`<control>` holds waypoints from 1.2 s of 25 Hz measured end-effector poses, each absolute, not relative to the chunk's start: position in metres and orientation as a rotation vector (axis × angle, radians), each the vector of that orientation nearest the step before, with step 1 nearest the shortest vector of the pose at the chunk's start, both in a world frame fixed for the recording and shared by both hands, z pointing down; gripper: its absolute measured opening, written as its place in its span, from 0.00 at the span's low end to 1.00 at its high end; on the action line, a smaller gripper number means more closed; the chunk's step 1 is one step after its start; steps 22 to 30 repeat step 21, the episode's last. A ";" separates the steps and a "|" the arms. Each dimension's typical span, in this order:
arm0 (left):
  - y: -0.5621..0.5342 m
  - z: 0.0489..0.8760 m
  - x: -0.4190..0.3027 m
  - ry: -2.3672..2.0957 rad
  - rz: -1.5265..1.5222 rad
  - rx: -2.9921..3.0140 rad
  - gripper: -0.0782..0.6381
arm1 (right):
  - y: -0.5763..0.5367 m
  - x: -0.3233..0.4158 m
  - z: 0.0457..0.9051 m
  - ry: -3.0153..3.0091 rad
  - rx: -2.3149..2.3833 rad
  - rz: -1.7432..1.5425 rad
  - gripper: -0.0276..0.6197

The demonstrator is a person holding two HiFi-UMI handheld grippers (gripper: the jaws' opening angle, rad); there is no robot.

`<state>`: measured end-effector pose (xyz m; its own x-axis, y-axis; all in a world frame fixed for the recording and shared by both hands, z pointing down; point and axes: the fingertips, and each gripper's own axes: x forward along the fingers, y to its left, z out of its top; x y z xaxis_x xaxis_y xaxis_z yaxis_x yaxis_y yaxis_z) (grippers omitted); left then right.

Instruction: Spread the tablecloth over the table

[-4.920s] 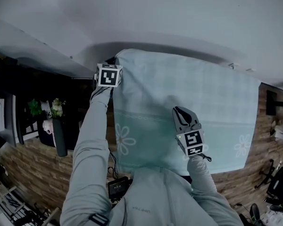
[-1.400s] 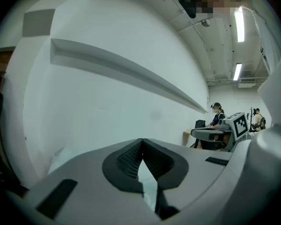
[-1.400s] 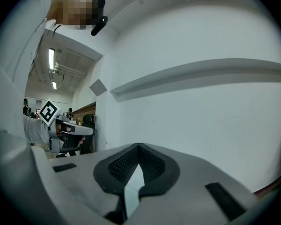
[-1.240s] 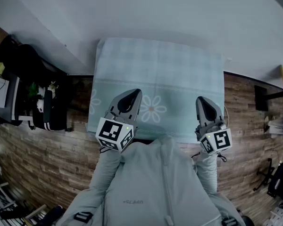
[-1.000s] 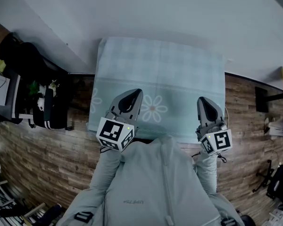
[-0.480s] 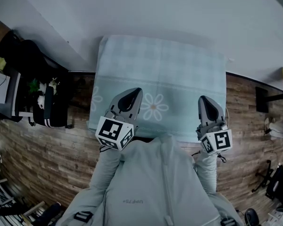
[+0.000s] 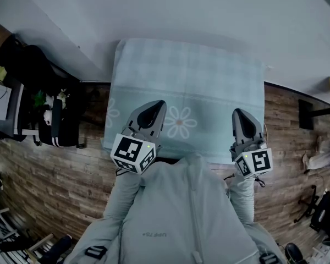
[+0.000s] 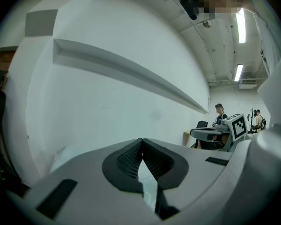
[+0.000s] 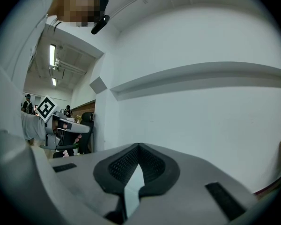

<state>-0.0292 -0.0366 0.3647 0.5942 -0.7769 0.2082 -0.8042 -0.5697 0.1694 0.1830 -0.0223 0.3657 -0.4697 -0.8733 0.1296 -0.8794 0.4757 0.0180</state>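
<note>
The cloth (image 7: 192,76) is lying flat over the desk, which is hidden beneath it. It is covering the top from the far edge, against the white wall (image 7: 209,10), to the near edge. It is hanging over the left edge, and a strip is dropping over the near edge in front of the person. A white flower print (image 7: 179,122) is showing near the middle of the near edge.

The left gripper (image 7: 153,105) is hovering over the near-left part of the desk and pointing toward the wall. In the left gripper view its jaws are clenched, pads (image 8: 131,158) meeting at the tip. Only a pale sliver is showing through the gap below them, and nothing is visibly pinched.

The right gripper (image 7: 241,113) is hovering over the near-right corner, well apart from the left one and pointing the same way. In the right gripper view its jaws are likewise clenched, pads (image 9: 152,165) together at the tip. No fold of cloth is showing between them.

Wood flooring (image 7: 55,169) is showing on both sides of the desk. Dark furniture (image 7: 60,125) is standing beyond the left edge.
</note>
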 end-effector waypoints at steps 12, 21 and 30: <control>-0.033 0.363 -0.032 -1.328 0.215 2.623 0.14 | -0.020 0.186 0.365 -2.596 1.547 0.075 0.08; -0.040 0.360 -0.026 -1.317 0.247 2.673 0.14 | -0.023 0.195 0.362 -2.603 1.578 0.073 0.08; -0.040 0.360 -0.026 -1.317 0.247 2.673 0.14 | -0.023 0.195 0.362 -2.603 1.578 0.073 0.08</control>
